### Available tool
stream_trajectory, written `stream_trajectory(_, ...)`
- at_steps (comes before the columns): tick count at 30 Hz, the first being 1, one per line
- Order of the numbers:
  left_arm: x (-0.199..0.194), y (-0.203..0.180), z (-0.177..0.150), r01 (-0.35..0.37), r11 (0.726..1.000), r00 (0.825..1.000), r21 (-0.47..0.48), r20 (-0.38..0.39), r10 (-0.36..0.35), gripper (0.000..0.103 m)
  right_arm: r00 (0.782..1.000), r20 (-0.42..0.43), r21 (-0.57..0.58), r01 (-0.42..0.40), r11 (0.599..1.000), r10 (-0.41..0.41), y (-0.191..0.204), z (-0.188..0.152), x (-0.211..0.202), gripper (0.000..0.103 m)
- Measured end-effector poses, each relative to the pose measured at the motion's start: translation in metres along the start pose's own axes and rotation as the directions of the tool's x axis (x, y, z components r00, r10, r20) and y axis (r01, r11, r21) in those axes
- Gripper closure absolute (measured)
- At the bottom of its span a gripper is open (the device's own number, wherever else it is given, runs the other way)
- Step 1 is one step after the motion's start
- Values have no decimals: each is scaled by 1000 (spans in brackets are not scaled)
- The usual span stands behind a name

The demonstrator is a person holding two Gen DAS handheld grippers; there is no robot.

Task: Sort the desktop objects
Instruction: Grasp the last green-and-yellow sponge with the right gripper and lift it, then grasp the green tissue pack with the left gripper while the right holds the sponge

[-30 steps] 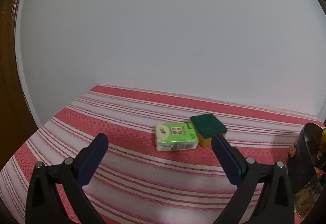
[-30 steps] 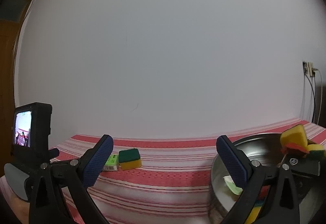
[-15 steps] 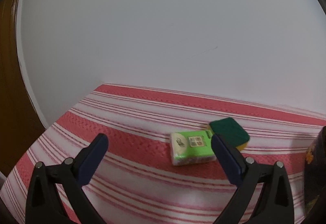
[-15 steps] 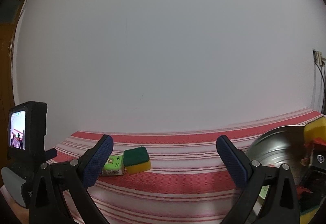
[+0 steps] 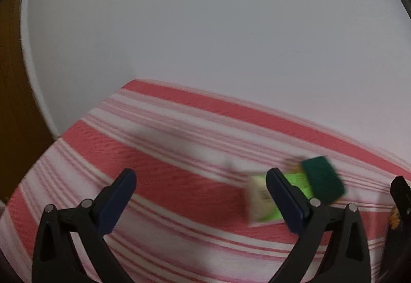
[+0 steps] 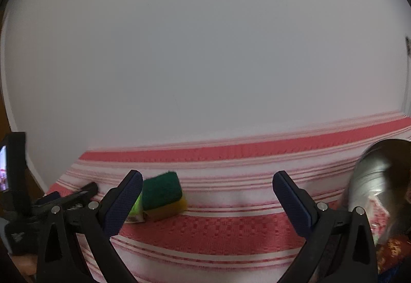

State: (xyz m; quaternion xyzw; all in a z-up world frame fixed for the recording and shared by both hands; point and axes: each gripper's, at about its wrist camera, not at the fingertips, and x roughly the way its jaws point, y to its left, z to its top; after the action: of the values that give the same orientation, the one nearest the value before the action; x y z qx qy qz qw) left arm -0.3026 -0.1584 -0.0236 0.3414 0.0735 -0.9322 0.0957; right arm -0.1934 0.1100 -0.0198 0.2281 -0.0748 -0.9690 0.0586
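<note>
Green-topped yellow sponge (image 6: 163,195) flat on the striped tablecloth (image 6: 218,234), touching the green tissue pack (image 5: 264,203) on its left; steel bowl (image 6: 372,180) well right of sponge; left gripper (image 5: 200,195) spread, empty, near pack; right gripper (image 6: 207,199) spread, empty, above cloth right of sponge.

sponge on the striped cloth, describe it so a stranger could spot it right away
On the red and white striped tablecloth, left of the steel bowl, two small things lie side by side. The sponge is the block with a dark green top and yellow base; its neighbour is a flat light green packet.
</note>
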Motion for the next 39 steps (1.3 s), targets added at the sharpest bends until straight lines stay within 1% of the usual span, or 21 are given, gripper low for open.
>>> stream_trajectory(3,1,11,3,-14,999,1000,-31,-15,13,1,993,-103,-15,-53,998,51,9,1,25,1)
stream_trajectory(5,-2,17,5,-14,998,1000,-55,-13,13,1,986,-150,-44,-79,996,71,19,1,43,1)
stream_trajectory(7,-4,19,5,-22,998,1000,-57,-11,22,1,976,-208,-84,-91,992,72,30,0,59,1)
stream_trajectory(9,-4,19,5,-24,998,1000,-55,-14,23,1,965,-253,-100,-91,991,63,35,-3,70,1)
stream_trajectory(11,-4,19,6,-17,998,1000,-59,-16,17,1,950,-305,-102,-97,990,62,39,-5,82,1)
stream_trajectory(13,-3,19,7,-17,998,1000,-57,-22,16,1,932,-359,-100,-83,991,42,41,-8,95,1)
stream_trajectory(14,-3,18,7,-19,998,1000,-57,-22,18,1,919,-392,-103,-79,991,33,42,-11,103,1)
stream_trajectory(15,-4,17,7,-22,998,1000,-55,-22,21,1,910,-412,-81,-93,992,52,41,-13,111,3)
stream_trajectory(16,-3,17,7,-21,998,1000,-53,-22,20,1,910,-409,-59,-95,994,62,39,-12,114,7)
stream_trajectory(17,-2,18,8,-20,999,1000,-51,-22,19,1,909,-412,-49,-86,995,58,38,-13,116,19)
stream_trajectory(18,-2,17,7,-20,999,1000,-49,-22,19,1,907,-414,-42,-98,994,72,40,-13,121,24)
stream_trajectory(19,-1,17,8,-18,999,1000,-44,-22,17,1,908,-409,-39,-116,993,90,41,-13,120,33)
stream_trajectory(20,-2,16,8,-16,999,1000,-40,-21,15,1,905,-408,-36,-151,988,123,43,-14,119,45)
stream_trajectory(23,-2,11,6,-2,1000,1000,-15,-17,2,1,923,-374,-55,-121,991,92,46,-12,109,45)
stream_trajectory(26,-4,7,6,32,999,999,10,-10,-32,1,944,-315,-39,-114,993,96,40,-11,93,46)
stream_trajectory(28,-9,1,7,82,996,997,38,9,-83,1,959,-268,-47,-113,993,96,39,-13,73,46)
stream_trajectory(30,-14,-11,5,123,987,992,99,21,-126,1,973,-216,-65,-99,993,83,38,-15,52,46)
stream_trajectory(32,-17,-23,1,145,977,989,158,18,-150,1,980,-181,-79,-101,992,85,38,-17,35,46)
stream_trajectory(34,-18,-38,-4,174,960,984,220,-3,-178,1,987,-139,-95,-97,991,83,38,-18,17,46)
stream_trajectory(37,-18,-51,-9,183,949,983,257,-16,-185,1,997,-38,-107,-70,992,67,34,-15,-14,45)
stream_trajectory(39,-14,-57,-8,186,952,982,243,-23,-186,1,999,26,-119,-43,992,47,32,-14,-28,45)
